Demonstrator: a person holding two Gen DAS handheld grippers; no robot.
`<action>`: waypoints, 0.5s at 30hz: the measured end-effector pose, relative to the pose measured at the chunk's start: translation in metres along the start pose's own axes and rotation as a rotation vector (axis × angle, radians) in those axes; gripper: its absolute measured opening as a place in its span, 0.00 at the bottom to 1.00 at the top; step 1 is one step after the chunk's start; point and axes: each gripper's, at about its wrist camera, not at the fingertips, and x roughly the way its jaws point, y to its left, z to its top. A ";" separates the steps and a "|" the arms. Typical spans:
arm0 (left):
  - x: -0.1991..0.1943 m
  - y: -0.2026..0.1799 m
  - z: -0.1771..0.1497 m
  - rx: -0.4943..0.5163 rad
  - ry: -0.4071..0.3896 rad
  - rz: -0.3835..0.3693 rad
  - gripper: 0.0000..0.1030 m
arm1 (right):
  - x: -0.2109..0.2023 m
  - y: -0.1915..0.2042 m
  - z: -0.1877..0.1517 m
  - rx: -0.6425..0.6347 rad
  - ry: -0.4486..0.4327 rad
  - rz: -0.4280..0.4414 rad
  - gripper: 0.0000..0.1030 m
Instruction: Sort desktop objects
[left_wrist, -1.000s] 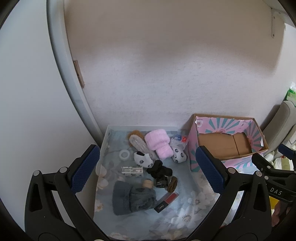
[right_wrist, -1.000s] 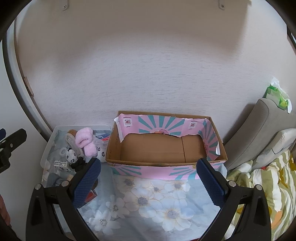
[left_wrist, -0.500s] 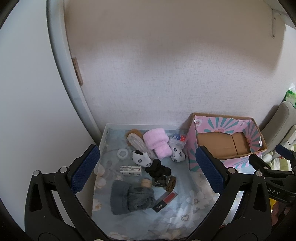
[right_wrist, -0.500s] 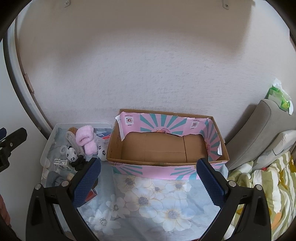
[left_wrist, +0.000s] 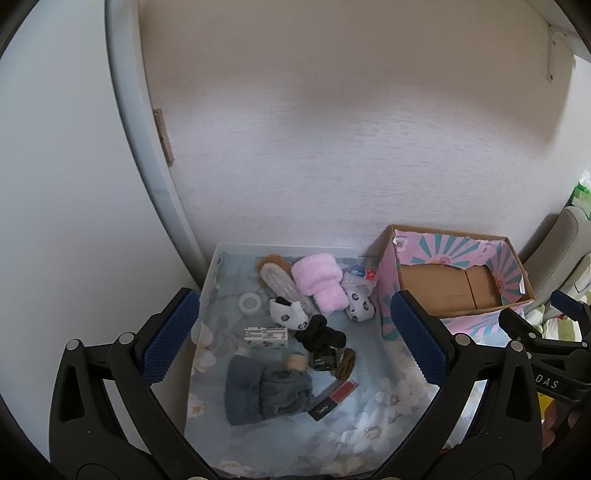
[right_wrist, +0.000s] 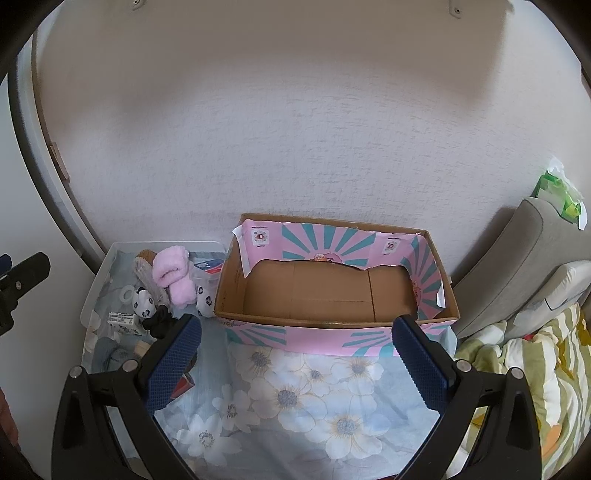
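Note:
My left gripper (left_wrist: 295, 339) is open and empty, held above a clear tray (left_wrist: 212, 273) of loose items: a pink towel roll (left_wrist: 319, 282), a grey fuzzy sock (left_wrist: 267, 391), panda socks (left_wrist: 288, 314), a black scrunchie (left_wrist: 319, 334), a tape ring (left_wrist: 250, 301), a white small box (left_wrist: 266, 336) and a red-black card (left_wrist: 334, 400). My right gripper (right_wrist: 295, 363) is open and empty, in front of the pink-and-teal cardboard box (right_wrist: 336, 284), whose inside shows bare. The tray also shows in the right wrist view (right_wrist: 107, 269).
The floral cloth (right_wrist: 314, 398) covers the surface. A wall stands right behind the tray and box. A grey cushion (right_wrist: 517, 258) and a green-striped blanket (right_wrist: 535, 369) lie at the right. A door frame (left_wrist: 147, 184) runs up the left.
Both grippers have risen and drawn back slightly, so the tray and the box sit a little lower and smaller in view. Nothing was picked up.

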 end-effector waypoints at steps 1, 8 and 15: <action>-0.001 0.002 0.000 0.000 -0.004 0.007 1.00 | 0.000 0.000 0.000 0.000 0.000 -0.001 1.00; -0.010 0.032 0.002 -0.021 -0.032 0.067 1.00 | -0.003 0.000 -0.003 -0.008 -0.013 0.027 1.00; -0.001 0.051 -0.023 -0.036 0.012 0.065 1.00 | 0.004 0.016 -0.014 -0.077 -0.005 0.119 1.00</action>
